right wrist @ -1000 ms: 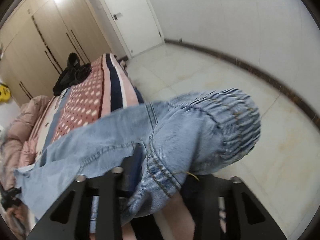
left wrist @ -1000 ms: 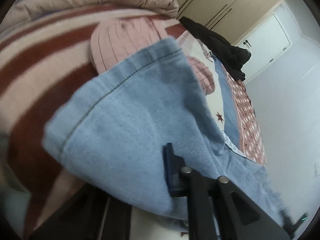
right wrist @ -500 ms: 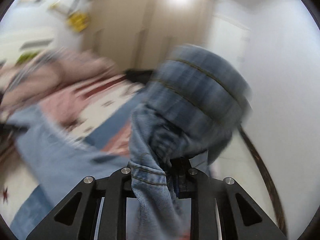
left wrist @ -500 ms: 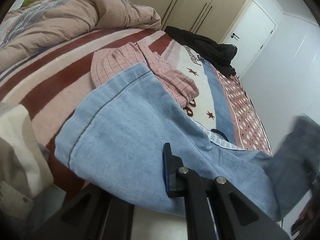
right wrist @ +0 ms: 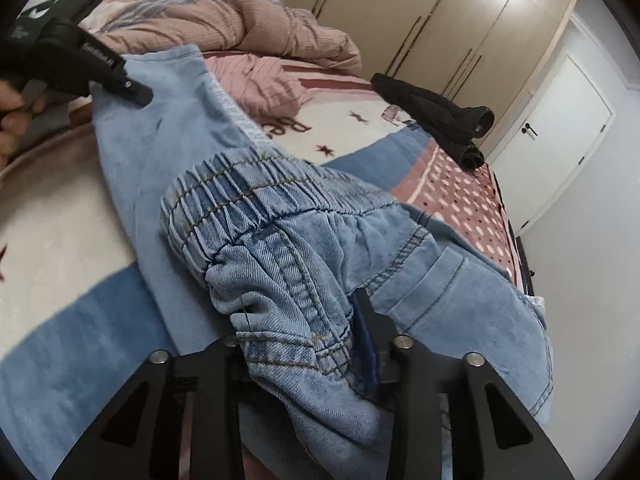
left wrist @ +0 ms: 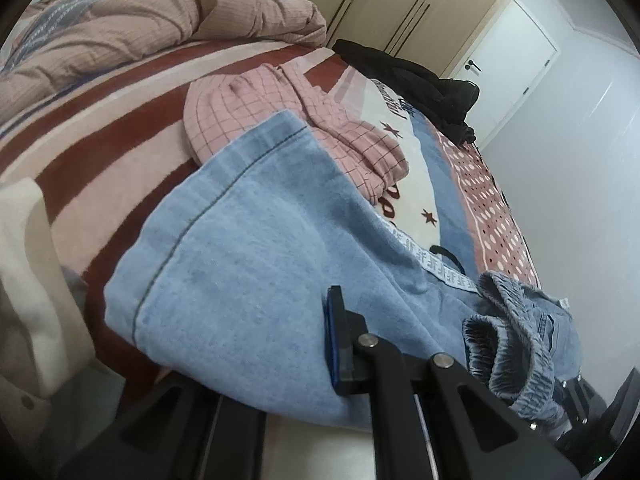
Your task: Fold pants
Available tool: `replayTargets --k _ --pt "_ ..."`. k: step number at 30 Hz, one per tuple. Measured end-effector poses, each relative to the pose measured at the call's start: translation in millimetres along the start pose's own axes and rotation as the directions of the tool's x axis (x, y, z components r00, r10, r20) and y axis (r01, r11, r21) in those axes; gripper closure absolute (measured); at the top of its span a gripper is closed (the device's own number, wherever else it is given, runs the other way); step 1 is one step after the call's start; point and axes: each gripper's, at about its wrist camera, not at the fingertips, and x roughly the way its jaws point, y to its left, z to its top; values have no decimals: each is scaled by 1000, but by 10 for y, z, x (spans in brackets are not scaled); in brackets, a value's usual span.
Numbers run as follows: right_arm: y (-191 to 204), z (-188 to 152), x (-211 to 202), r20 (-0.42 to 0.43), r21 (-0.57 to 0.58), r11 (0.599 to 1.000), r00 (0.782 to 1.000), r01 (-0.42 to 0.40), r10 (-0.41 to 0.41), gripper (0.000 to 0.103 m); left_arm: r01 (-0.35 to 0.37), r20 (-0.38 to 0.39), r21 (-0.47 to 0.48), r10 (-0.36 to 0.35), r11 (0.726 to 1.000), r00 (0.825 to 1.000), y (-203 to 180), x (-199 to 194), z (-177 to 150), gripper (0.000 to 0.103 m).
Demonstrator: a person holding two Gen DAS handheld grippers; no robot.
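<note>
Light blue denim pants (left wrist: pixel 248 264) lie stretched across the bed. My left gripper (left wrist: pixel 316 340) is shut on the leg-hem end; the cloth drapes over its fingers, and only the right blue pad (left wrist: pixel 335 332) shows. My right gripper (right wrist: pixel 320 340) is shut on the gathered elastic waistband (right wrist: pixel 256 200), which bunches over its fingers. In the right wrist view the left gripper (right wrist: pixel 132 90) pinches the hem at upper left. In the left wrist view the waistband (left wrist: pixel 516 320) and the right gripper (left wrist: pixel 576 404) sit at lower right.
A pink checked garment (left wrist: pixel 288 104) lies just beyond the hem. A black garment (left wrist: pixel 420 76) lies at the bed's far end. A crumpled pink duvet (left wrist: pixel 140 24) fills the far left. White cloth (left wrist: pixel 24 280) is at left. Wardrobes (right wrist: pixel 420 12) and a white door (right wrist: pixel 552 128) stand behind.
My right gripper swung the waistband from over the floor onto the bed, toward the hem end. The left gripper kept hold of the hem, which settled lower on the bed.
</note>
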Motion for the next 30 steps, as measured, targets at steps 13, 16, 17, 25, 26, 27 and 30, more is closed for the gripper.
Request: replayTargets --k 13,16,17,25,26,27,30 --pt "-298 -123 -644 106 155 962 972 -225 210 35 12 263 328 -103 944 959 -986 -716 85 100" --pt "-520 -237 -861 165 229 946 967 -229 194 35 11 269 504 -169 863 948 -1720 -825 28 100" --pt "-600 -291 -935 181 254 940 966 -227 184 35 31 248 570 -208 821 946 -2047 -820 -42 100" --pt "-1251 -893 -1367 193 438 884 977 -163 85 35 270 -160 771 -235 577 959 -3229 -60 -898 100" --pt "-1310 -979 -1393 185 454 877 980 -155 77 35 268 -187 793 -200 547 962 -3223 61 -1053 99" --pt "-1357 -1064 -1418 174 469 871 982 -144 68 35 270 -204 803 -180 531 962 -3200 132 -1132 99" --pt "-1492 -1266 -1393 141 509 852 988 -120 56 35 294 -260 797 -140 528 956 -3026 249 -1189 90"
